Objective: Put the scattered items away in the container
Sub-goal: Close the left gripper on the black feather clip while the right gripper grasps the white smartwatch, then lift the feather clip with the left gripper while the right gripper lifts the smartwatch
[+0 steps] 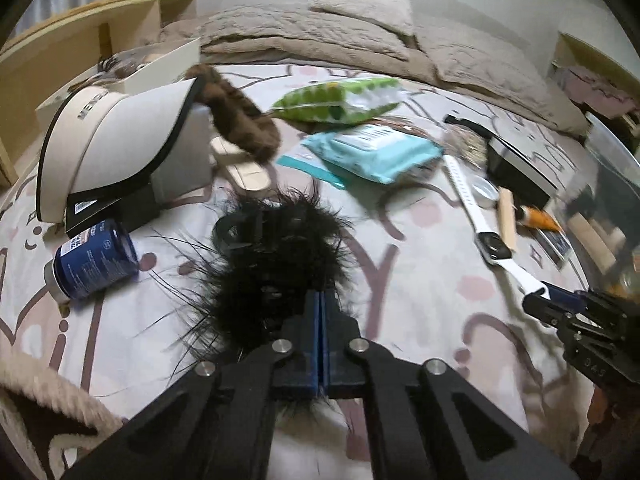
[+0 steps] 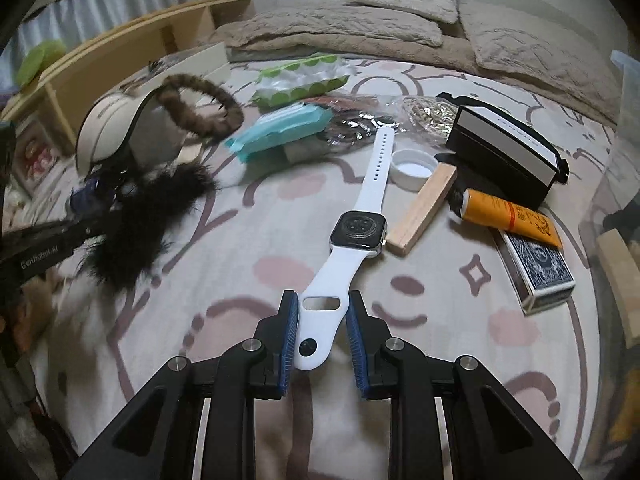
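Observation:
My left gripper (image 1: 322,300) is shut on a black furry hair piece (image 1: 272,256), which hangs in front of its blue pads over the patterned bedspread. My right gripper (image 2: 322,304) is shut on the near strap end of a white smartwatch (image 2: 358,232). The watch lies face down and its far strap reaches toward a white lid (image 2: 414,168). The left wrist view shows the right gripper (image 1: 540,298) at the right, holding the watch (image 1: 494,246). The right wrist view shows the left gripper (image 2: 90,226) at the left with the black fur (image 2: 136,232). A clear plastic container (image 2: 624,120) stands at the right edge.
On the bedspread lie a white visor cap (image 1: 120,152), a brown furry band (image 1: 244,120), a blue can (image 1: 94,260), green (image 1: 340,98) and teal (image 1: 372,152) wipe packs, a wooden block (image 2: 424,208), an orange tube (image 2: 508,216), a card deck (image 2: 536,268) and a black box (image 2: 508,152). Beige pillows lie behind.

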Action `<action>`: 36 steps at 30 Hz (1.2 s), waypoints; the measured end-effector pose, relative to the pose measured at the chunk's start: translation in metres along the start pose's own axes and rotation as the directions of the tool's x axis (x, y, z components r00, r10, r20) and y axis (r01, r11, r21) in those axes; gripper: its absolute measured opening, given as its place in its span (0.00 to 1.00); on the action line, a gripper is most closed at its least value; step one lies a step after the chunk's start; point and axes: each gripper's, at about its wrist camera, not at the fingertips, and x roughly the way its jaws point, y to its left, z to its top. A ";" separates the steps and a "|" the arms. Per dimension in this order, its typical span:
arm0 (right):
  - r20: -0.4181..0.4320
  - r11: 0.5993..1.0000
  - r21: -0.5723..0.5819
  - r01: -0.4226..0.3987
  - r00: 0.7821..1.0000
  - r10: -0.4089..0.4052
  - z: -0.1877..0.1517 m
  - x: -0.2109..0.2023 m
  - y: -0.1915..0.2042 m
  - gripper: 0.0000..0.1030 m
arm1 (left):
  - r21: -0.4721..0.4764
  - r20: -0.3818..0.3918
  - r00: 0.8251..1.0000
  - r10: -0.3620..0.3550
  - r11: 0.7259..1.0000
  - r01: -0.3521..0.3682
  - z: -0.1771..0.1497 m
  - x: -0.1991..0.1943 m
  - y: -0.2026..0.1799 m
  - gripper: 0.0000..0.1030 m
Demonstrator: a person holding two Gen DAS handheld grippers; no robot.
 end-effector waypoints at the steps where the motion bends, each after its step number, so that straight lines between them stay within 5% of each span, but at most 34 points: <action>1: -0.004 1.000 -0.005 -0.002 1.000 0.002 -0.003 -0.002 0.000 0.24 | 0.012 0.001 1.000 -0.006 1.000 0.006 -0.003 -0.002 -0.004 0.02; 8: -0.024 0.999 -0.004 -0.040 0.999 0.040 -0.026 -0.025 -0.004 0.24 | 0.040 0.042 0.997 0.071 0.997 -0.073 -0.008 -0.008 -0.012 0.05; 9: -0.028 0.999 -0.003 -0.043 0.999 0.043 -0.029 -0.027 -0.004 0.24 | 0.032 0.041 0.996 0.085 0.996 -0.086 -0.007 -0.007 -0.010 0.19; 10: -0.036 0.999 0.000 -0.046 0.998 0.046 -0.033 -0.029 -0.005 0.24 | 0.022 0.044 0.993 0.106 0.994 -0.107 -0.006 -0.006 -0.008 0.49; 12: -0.050 0.998 0.015 -0.054 0.997 0.055 -0.039 -0.032 -0.007 0.24 | -0.003 0.067 0.989 0.135 0.991 -0.135 -0.005 -0.006 -0.002 0.76; 24: -0.062 0.988 0.104 -0.114 0.991 0.121 -0.061 -0.048 -0.008 0.24 | 0.024 0.020 0.989 0.150 0.988 -0.150 0.008 0.030 0.008 0.77; 34: -0.025 0.982 0.130 -0.138 0.990 0.142 -0.060 -0.054 -0.012 0.25 | -0.106 -0.037 0.998 0.056 0.993 -0.060 0.020 0.062 0.028 0.77; 36: -0.027 0.983 0.136 -0.122 0.992 0.127 -0.059 -0.052 -0.014 0.25 | -0.112 -0.049 0.998 0.043 0.993 -0.048 0.019 0.066 0.028 0.65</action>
